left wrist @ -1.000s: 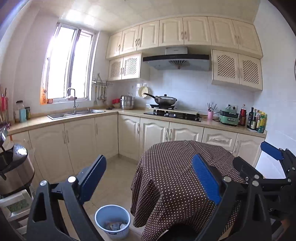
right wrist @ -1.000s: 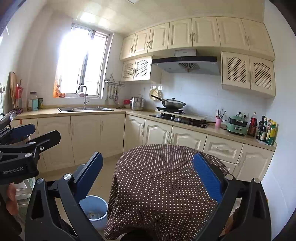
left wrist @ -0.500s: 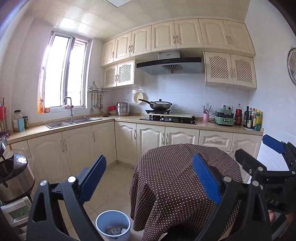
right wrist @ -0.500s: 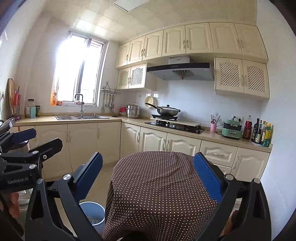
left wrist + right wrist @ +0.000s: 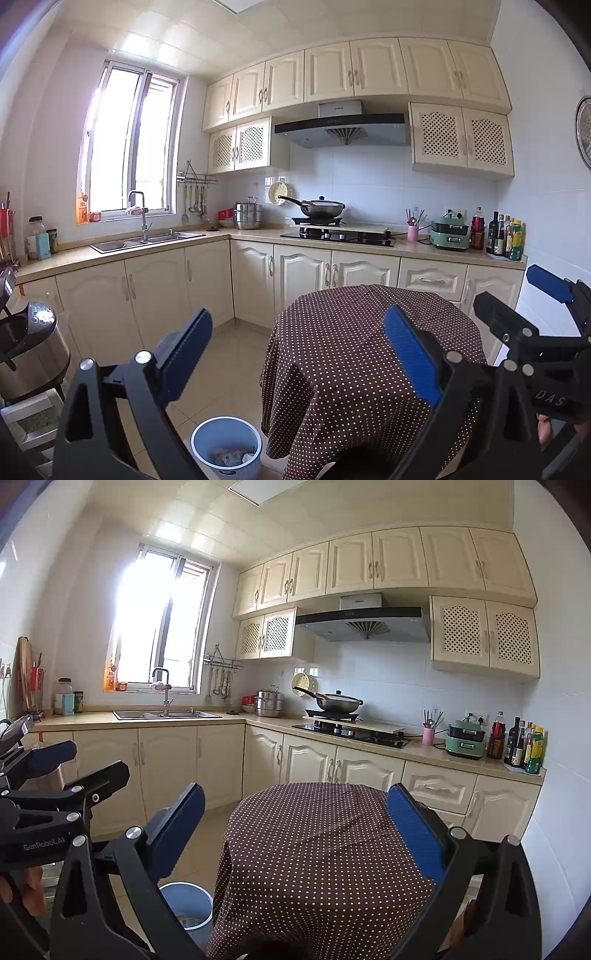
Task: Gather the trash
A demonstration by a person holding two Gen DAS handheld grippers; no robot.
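While both tongs hang wide open w/ nothing between the blue pads, the left tongs (image 5: 295,354) and right tongs (image 5: 295,823) sit side by side above the near edge of a round worktop (image 5: 369,332) draped in a brown polka-dot cloth; each shows at the edge of the other's view, and a bit of hand (image 5: 31,888) grips the left handle. Top of the cloth looks bare from here. On the floor just left of the worktop, close below the left tongs, stands a blue trash bin (image 5: 225,439) w/ some crumpled scraps of trash (image 5: 231,458) lying in the bottom; in the right wrist view the bin is partly hidden behind the left finger. Further left, a steel rice cooker (image 5: 29,350) sits on a low stand. Beyond the tiled floor runs an L-shaped row of cream cabinets (image 5: 155,288). On that far counter: sink (image 5: 147,240) w/ tap under the window (image 5: 129,147), steel pot (image 5: 248,214) in the corner, wok (image 5: 321,208) on the hob beneath the range hood (image 5: 341,125), then a pink utensil cup (image 5: 412,232), green cooker (image 5: 449,232) and bottles (image 5: 504,236) at the far right end.
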